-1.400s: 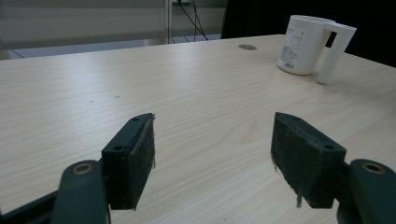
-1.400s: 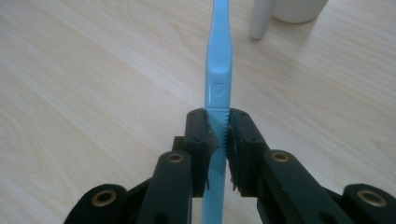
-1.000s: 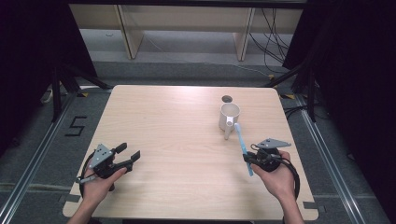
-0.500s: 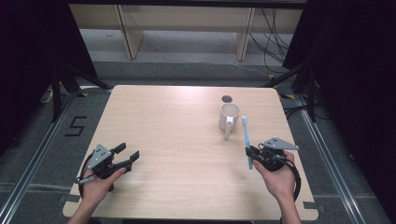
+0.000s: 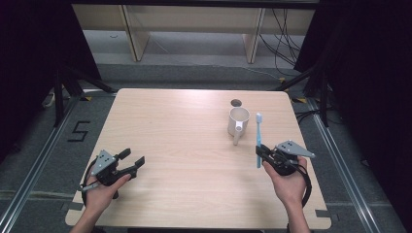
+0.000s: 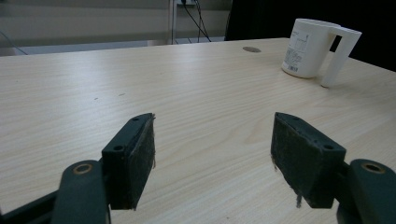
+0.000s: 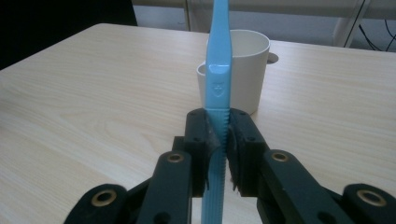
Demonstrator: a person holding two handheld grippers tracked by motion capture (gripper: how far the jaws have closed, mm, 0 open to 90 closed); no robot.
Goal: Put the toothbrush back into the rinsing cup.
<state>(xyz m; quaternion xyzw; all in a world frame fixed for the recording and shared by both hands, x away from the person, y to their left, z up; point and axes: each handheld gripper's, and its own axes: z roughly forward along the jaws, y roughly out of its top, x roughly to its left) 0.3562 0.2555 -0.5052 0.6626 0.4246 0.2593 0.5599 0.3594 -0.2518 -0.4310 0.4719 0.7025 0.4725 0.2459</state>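
1. Looking from the high view: the right tongs (image 5: 262,156) are clamped on a blue toothbrush (image 5: 259,136), which now stands more upright than a second ago, bristle head nearer the white mug (image 5: 239,121) on the counter (image 5: 184,126); the left tongs (image 5: 131,160) rest apart and idle

2. Left gripper view: both pads (image 6: 140,154) stand wide with bare counter between; the mug (image 6: 310,46) sits well ahead

3. Right gripper view: the tongs (image 7: 222,135) pinch the toothbrush handle (image 7: 219,70), lined up with the mug (image 7: 247,70) behind, so dropping it in looks next
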